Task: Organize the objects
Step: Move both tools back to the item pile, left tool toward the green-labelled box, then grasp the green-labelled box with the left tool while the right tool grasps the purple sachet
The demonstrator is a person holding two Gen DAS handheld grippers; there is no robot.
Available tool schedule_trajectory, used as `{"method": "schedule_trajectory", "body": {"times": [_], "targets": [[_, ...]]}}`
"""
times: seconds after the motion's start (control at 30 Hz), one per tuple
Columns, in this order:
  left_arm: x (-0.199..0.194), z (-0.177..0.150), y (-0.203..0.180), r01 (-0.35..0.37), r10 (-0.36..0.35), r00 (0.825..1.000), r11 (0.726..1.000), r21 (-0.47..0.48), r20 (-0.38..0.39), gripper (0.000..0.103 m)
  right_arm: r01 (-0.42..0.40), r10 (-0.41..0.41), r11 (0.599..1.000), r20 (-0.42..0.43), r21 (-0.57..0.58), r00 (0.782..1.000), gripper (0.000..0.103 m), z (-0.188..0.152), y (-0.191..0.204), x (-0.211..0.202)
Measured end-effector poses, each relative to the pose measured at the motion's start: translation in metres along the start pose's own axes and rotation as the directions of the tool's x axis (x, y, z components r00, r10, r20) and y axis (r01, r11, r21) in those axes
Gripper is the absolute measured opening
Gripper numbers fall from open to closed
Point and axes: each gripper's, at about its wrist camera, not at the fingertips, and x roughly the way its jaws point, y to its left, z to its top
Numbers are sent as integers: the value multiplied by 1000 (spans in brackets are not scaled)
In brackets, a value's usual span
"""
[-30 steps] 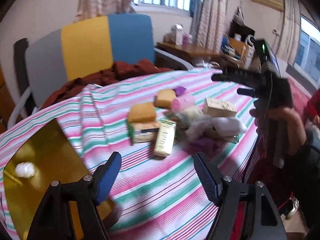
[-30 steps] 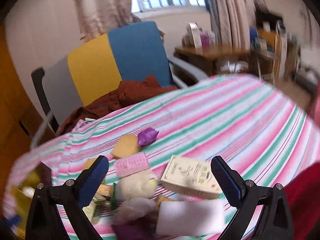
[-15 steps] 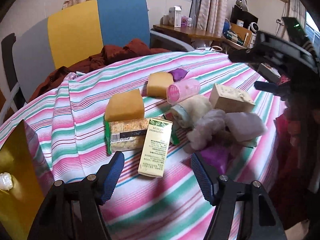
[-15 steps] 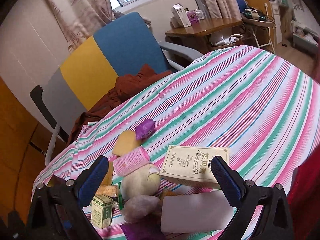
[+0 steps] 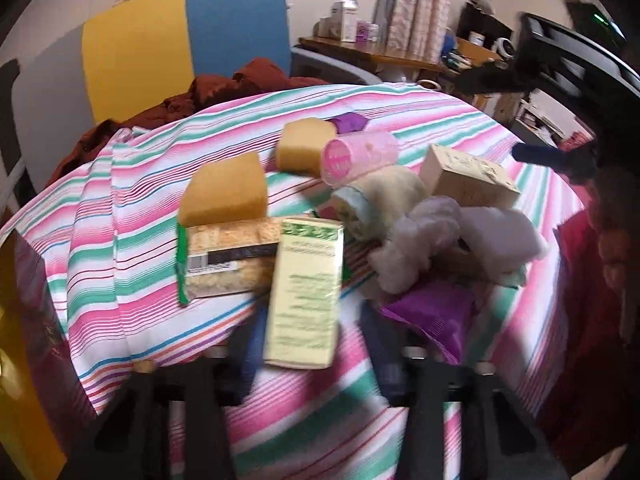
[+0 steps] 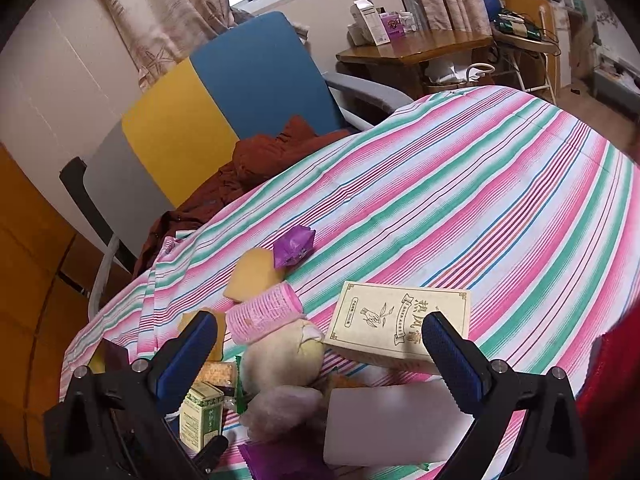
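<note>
A heap of small objects lies on the striped tablecloth (image 5: 140, 216). A pale green-printed box (image 5: 306, 292) lies nearest, its near end between the open blue fingers of my left gripper (image 5: 312, 354); it also shows in the right wrist view (image 6: 202, 416). Beside it are a cracker packet (image 5: 228, 258), two yellow sponges (image 5: 224, 192), a pink roller (image 5: 360, 156), a cream box (image 5: 466, 180), soft plush pieces (image 5: 416, 236) and a purple wrapper (image 5: 434, 312). My right gripper (image 6: 320, 360) is open above the heap, over the plush (image 6: 280, 354) and cream box (image 6: 400, 320).
A yellow container (image 5: 20, 380) stands at the left table edge. A blue, yellow and grey chair (image 6: 208, 92) with a rust cloth (image 6: 260, 156) stands behind the table. A wooden desk (image 6: 416, 46) with boxes is farther back. My right gripper shows in the left wrist view (image 5: 560, 80).
My left gripper has moved forward and down to the pale green box, which now lies between its fingers. My right gripper has stayed above the heap.
</note>
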Motion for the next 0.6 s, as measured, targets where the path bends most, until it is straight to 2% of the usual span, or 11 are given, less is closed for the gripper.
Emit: {"method": "schedule_trajectory", "body": {"times": [0.07,0.23,0.3,0.33,0.37,0.6], "targets": [[-1,-3,-4,5,-6,1000,1000,19,1,33,3,-3,1000,0,-9,1000,103,0,1,0],[-7,-10,-3,21,-21,1000,1000,-18,12,33,14,-15,999,-12,-34,1000,103,-2,6,3],[-10,-11,-3,42,-41,999,999,-25,19,38,20,-21,999,-19,-43,1000,103,-3,8,5],[-11,-11,-3,38,-37,999,999,-25,27,48,21,-22,999,-21,-46,1000,103,-3,8,6],[-11,-11,-3,32,-30,999,999,-27,37,51,25,-26,998,-23,-49,999,103,-3,8,6],[0,-12,2,32,-31,998,999,-27,53,52,50,-52,996,-31,-76,998,103,-5,13,11]]}}
